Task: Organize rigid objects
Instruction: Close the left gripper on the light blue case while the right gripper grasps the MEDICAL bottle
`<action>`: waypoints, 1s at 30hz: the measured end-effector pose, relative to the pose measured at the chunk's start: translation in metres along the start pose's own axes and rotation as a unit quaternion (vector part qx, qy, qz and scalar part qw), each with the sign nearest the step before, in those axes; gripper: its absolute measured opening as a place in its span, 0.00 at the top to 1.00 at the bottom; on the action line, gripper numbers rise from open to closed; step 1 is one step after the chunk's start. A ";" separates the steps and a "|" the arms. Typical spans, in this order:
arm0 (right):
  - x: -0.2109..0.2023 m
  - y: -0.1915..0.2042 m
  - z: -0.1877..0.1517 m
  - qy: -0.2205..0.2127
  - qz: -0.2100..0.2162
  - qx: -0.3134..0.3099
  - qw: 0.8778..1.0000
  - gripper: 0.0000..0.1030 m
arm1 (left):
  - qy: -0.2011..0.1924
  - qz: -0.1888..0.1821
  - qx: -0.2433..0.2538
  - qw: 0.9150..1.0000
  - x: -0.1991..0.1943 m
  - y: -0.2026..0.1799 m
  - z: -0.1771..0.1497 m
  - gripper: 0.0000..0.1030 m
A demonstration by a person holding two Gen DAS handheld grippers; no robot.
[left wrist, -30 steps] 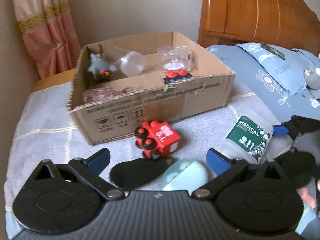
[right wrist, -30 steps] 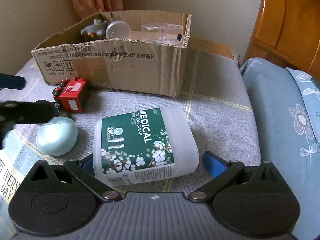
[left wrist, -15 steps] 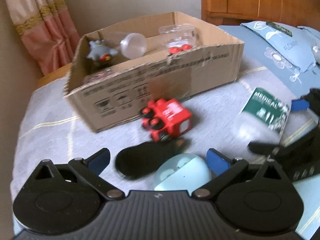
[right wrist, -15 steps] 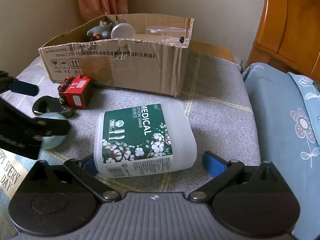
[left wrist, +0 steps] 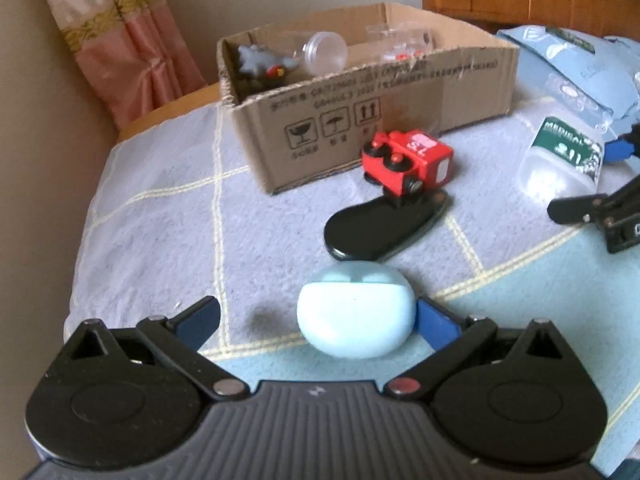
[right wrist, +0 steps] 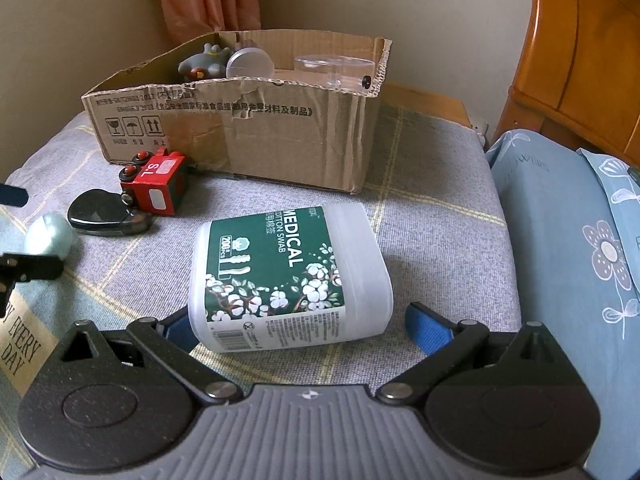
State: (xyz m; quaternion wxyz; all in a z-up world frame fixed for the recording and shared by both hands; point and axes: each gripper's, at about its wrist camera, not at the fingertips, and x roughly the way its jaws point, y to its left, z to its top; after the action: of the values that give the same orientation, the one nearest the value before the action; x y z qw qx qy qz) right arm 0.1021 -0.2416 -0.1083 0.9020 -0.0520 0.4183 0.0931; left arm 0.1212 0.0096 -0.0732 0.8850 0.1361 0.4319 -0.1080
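A pale blue egg-shaped case (left wrist: pixel 356 314) lies on the grey blanket between my left gripper's (left wrist: pixel 320 316) open fingers, against the right finger. Beyond it lie a black oval case (left wrist: pixel 380 226) and a red toy train (left wrist: pixel 408 164), the train resting partly on the black case. A cardboard box (left wrist: pixel 360 120) behind holds a grey figure, clear jars and a toy. My right gripper (right wrist: pixel 300 324) is open around the near end of a white medical cotton swab box (right wrist: pixel 288 276) with a green label, lying on its side. The swab box also shows in the left wrist view (left wrist: pixel 564 160).
A light blue floral pillow (right wrist: pixel 568 240) lies right of the swab box. A wooden headboard (right wrist: pixel 584 52) stands behind it. A pink curtain (left wrist: pixel 120 40) hangs at the back left. The blanket's left edge (left wrist: pixel 92 220) drops off.
My left gripper has pulled back and swung left, so the blue case now sits between its fingers. My right gripper has drawn back slightly from the swab box. Both stay open.
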 end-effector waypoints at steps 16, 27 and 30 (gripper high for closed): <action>0.007 0.001 0.007 0.007 0.027 -0.032 0.999 0.00 | -0.029 -0.061 0.006 0.998 0.006 0.000 -0.005 0.02; 0.009 0.000 0.011 0.017 0.035 -0.040 0.998 0.00 | -0.033 -0.094 0.009 0.995 0.001 -0.002 -0.003 0.30; 0.010 0.001 0.012 0.022 0.035 -0.038 0.998 0.00 | -0.033 -0.089 0.010 0.995 0.002 -0.002 -0.003 0.30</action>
State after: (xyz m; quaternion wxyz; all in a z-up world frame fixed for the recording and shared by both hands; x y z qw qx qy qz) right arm 0.1175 -0.2377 -0.1079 0.8863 -0.0741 0.4355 0.1393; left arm 0.1198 0.0088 -0.0764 0.8843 0.1022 0.4120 -0.1945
